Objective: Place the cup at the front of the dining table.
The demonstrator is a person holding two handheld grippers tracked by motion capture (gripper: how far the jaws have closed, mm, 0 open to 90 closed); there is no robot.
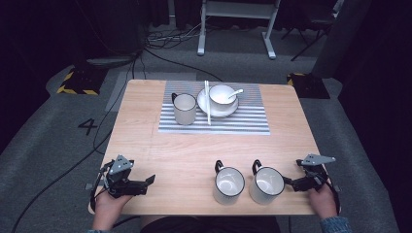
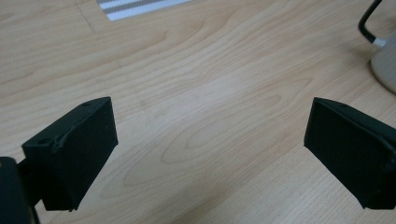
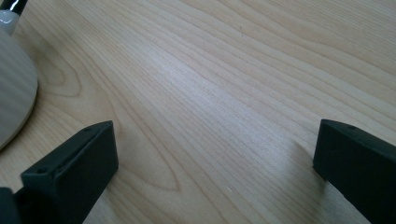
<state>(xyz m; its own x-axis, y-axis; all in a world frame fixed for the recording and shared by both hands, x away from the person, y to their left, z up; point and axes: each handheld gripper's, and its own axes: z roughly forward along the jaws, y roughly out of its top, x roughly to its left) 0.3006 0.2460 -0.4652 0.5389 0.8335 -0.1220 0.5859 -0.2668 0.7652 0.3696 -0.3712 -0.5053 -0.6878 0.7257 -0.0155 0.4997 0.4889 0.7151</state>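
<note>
Two white mugs with black rims and handles stand near the front edge of the wooden table: one at the centre, the other to its right. My left gripper rests at the front left, open and holding nothing, pointing toward the centre mug. In its own view the left gripper has only bare wood between its jaws. My right gripper is open just right of the right mug, apart from it. The right gripper also has only wood between its jaws.
A grey striped placemat lies at the back with a third mug, a plate holding a bowl with a spoon, and chopsticks. Cables and a white desk frame are on the floor beyond.
</note>
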